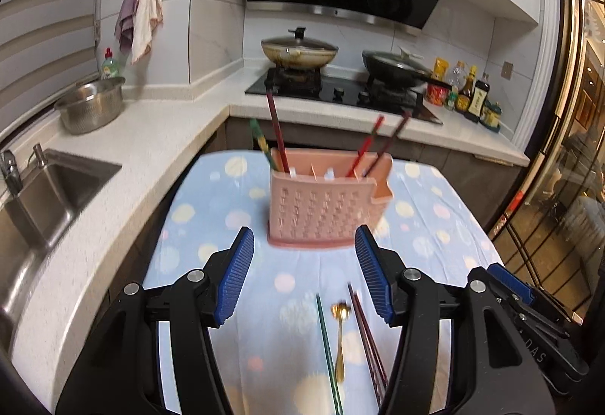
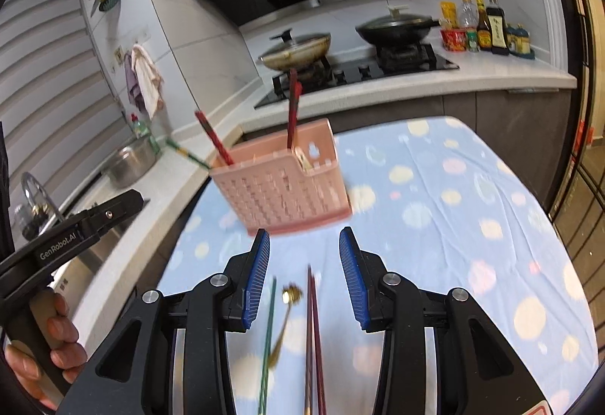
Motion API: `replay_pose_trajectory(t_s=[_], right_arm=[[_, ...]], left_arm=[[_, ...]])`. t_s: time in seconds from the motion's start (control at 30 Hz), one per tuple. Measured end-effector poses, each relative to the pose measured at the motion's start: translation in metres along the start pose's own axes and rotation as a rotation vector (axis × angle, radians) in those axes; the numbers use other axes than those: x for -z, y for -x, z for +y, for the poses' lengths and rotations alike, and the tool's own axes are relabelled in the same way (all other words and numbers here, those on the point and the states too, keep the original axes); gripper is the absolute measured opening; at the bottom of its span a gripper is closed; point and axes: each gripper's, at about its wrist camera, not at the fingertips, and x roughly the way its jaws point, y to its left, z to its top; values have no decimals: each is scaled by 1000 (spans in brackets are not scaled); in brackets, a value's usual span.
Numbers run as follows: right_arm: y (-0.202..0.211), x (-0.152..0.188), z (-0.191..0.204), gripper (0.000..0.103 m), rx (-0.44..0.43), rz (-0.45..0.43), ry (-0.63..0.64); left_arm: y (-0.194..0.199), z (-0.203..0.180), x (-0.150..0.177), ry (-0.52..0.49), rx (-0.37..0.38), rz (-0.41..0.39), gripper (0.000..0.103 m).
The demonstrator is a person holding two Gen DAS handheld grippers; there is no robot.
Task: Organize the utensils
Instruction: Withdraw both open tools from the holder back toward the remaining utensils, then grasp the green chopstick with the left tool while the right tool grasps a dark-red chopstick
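Both grippers, left [image 1: 304, 245] and right [image 2: 304, 246], gape empty over the loose chopsticks [image 2: 314, 332], green stick [image 2: 267, 339] and spoon [image 2: 287, 313]; nip one stick mid-shaft, then stand it in the holder [image 1: 321, 207] beyond.

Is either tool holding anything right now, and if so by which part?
Nothing is held. The left tool and right tool both stand open and empty above the green chopstick, gold metal spoon and dark red chopsticks lying on the cloth.

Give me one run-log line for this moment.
left claw: open, empty | right claw: open, empty | pink plastic utensil holder: upright | gold metal spoon: on dotted blue tablecloth
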Motion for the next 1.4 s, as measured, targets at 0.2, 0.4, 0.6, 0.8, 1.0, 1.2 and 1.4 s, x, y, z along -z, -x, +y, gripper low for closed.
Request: replay_pose_trajectory(t_s=[0.2, 0.4, 0.6, 0.8, 1.0, 1.2, 1.4], right_arm=[[15, 56, -13, 38, 26, 95, -13], [20, 101, -23, 38, 59, 172, -7], [16, 138, -20, 38, 74, 240, 49], [6, 160, -18, 38, 68, 298, 74], [-1, 165, -15, 38, 71, 313, 93], [-9, 167, -15, 36, 75, 327, 99], [-15, 168, -17, 34, 79, 331, 104]], left_arm=[[10, -5, 55, 2, 1, 89, 53], [12, -6, 106, 2, -7, 181, 53], [4, -7, 147, 4, -8, 263, 53], [-7, -11, 178, 6, 5, 325, 55], [-15, -18, 190, -17, 8, 359, 55], [-25, -22, 196, -31, 5, 380, 55], [-32, -22, 201, -31, -3, 400, 55]])
